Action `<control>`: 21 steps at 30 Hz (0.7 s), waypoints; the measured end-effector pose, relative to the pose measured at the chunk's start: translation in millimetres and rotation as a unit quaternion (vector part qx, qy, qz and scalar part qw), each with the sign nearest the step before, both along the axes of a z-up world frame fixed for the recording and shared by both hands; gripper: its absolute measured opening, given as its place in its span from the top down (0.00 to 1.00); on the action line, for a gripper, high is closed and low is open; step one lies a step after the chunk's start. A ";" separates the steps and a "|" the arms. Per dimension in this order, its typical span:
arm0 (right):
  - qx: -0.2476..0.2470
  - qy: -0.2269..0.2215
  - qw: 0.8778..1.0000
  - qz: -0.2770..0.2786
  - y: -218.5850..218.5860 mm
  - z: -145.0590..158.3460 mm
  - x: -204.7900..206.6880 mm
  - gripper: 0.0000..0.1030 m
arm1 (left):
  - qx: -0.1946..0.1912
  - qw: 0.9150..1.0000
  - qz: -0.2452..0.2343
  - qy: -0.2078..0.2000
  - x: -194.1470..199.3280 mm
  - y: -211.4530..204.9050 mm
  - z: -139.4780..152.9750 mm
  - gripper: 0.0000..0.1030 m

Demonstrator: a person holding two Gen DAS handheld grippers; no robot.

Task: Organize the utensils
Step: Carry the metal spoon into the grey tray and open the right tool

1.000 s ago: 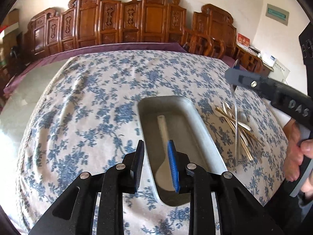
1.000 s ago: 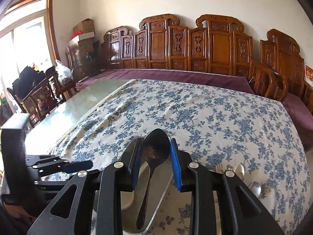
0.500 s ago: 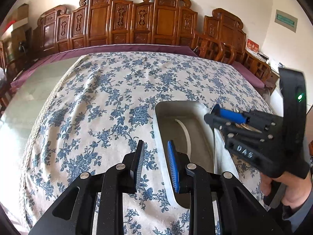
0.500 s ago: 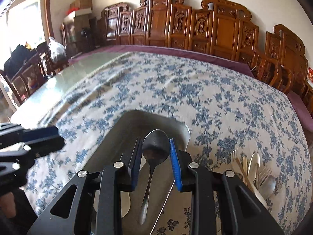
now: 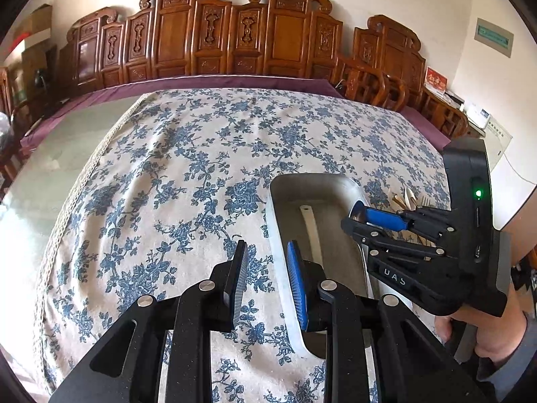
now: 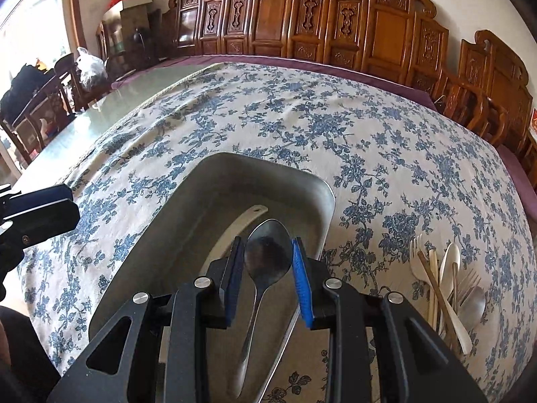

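Note:
A metal tray (image 6: 188, 198) lies on the flowered tablecloth, with a white plastic spoon (image 6: 248, 216) inside. My right gripper (image 6: 268, 262) is shut on the bowl of a steel spoon (image 6: 266, 257), handle hanging down over the tray. In the left wrist view the right gripper (image 5: 360, 215) hovers over the tray (image 5: 278, 235) with the steel spoon (image 5: 356, 213) between its fingers. My left gripper (image 5: 266, 270) is open and empty at the tray's left rim. A pile of loose utensils (image 6: 443, 285) lies right of the tray.
The flowered tablecloth (image 5: 188, 168) covers most of the table, with bare glass (image 5: 57, 154) at the left. Carved wooden chairs (image 5: 235, 43) line the far edge. Boxes and bags (image 6: 90, 63) stand at the far left.
My right gripper has carried the steel spoon from the utensil pile side to above the tray and lowered it. The left gripper has shifted left of the tray, still open.

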State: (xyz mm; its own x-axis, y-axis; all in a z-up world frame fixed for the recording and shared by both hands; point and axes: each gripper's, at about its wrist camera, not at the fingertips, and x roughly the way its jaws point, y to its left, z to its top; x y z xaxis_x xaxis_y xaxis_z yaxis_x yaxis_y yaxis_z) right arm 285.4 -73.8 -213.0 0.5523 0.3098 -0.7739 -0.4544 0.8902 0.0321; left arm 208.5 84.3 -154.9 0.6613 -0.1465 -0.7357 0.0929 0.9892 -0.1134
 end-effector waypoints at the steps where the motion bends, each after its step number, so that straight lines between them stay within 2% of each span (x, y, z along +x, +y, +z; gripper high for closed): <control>1: 0.002 -0.001 1.000 0.001 -0.2 0.4 -0.5 0.69 | 0.000 1.000 0.000 0.000 0.2 -0.1 0.0 0.78; 3: 0.004 -0.001 1.000 0.005 -0.7 1.8 -1.2 0.68 | -0.001 1.000 -0.001 0.000 0.0 -1.0 0.9 0.78; 6: 0.012 -0.005 1.000 0.010 -4.2 8.0 -3.0 0.62 | -0.004 1.000 -0.005 -0.005 -0.7 -5.5 3.6 0.78; 10: 0.032 -0.019 0.999 0.012 -19.9 25.5 -8.7 0.62 | -0.010 1.000 -0.013 -0.012 -1.3 -16.6 7.7 0.78; 16: 0.038 -0.045 0.998 -0.023 -92.1 50.1 -18.2 0.62 | -0.008 0.999 -0.038 -0.022 -4.2 -47.2 12.4 0.71; 21: 0.001 -0.042 0.997 -0.061 -155.7 38.1 -22.9 0.62 | -0.011 0.998 -0.060 -0.027 -8.8 -71.6 15.1 0.70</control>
State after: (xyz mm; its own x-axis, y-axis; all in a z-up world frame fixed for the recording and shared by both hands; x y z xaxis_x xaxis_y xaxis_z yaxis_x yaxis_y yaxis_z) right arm 262.5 -229.5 -174.8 0.6493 0.2383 -0.7222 -0.3443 0.9389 0.0002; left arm 199.7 12.7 -139.8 0.6772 -0.2430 -0.6945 0.2176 0.9678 -0.1265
